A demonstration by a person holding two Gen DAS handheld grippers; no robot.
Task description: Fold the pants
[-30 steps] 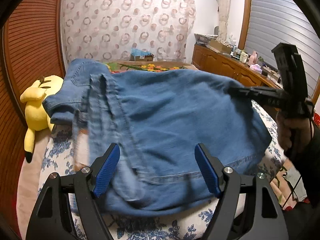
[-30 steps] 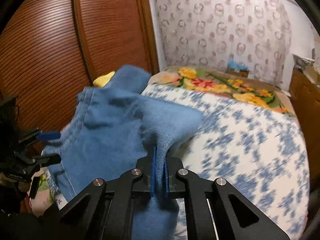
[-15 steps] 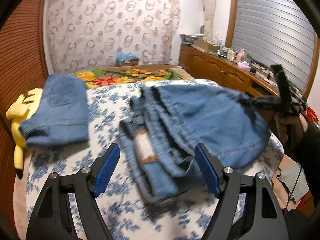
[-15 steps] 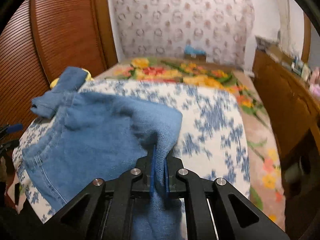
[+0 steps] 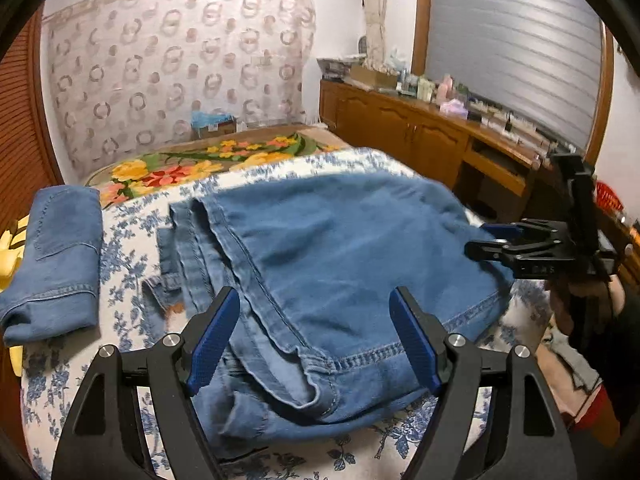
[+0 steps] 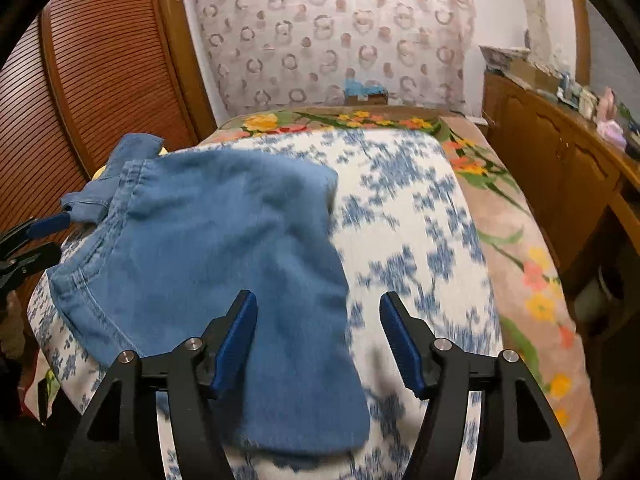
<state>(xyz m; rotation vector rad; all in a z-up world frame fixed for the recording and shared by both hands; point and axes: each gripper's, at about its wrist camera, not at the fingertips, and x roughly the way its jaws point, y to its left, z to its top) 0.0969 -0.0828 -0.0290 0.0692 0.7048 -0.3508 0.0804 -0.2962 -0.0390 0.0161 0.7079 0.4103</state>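
Note:
Blue denim pants (image 5: 340, 256) lie folded over on the bed's blue-flowered sheet (image 5: 128, 240), hem edge toward me. My left gripper (image 5: 315, 300) hangs open just above that near hem, its pads touching nothing. At the pants' right edge my right gripper (image 5: 478, 238) is held in a person's hand (image 5: 576, 304). In the right wrist view the pants (image 6: 208, 248) lie flat under my right gripper (image 6: 318, 304). Its jaws are opening, and the cloth's edge lies loose between and below the pads. My left gripper (image 6: 46, 238) shows at the left edge.
A second folded denim piece (image 5: 52, 264) lies on the bed's left side beside a yellow plush toy (image 5: 8, 252). A wooden cabinet (image 5: 420, 136) with bottles runs along the right. Louvred wooden doors (image 6: 80, 100) stand to the left. A flowered blanket (image 6: 500, 208) covers the far end.
The right gripper, shut on a corner of the pants before, has opened and let the cloth drop flat on the bed. The left gripper stayed open while its view swung across the bed.

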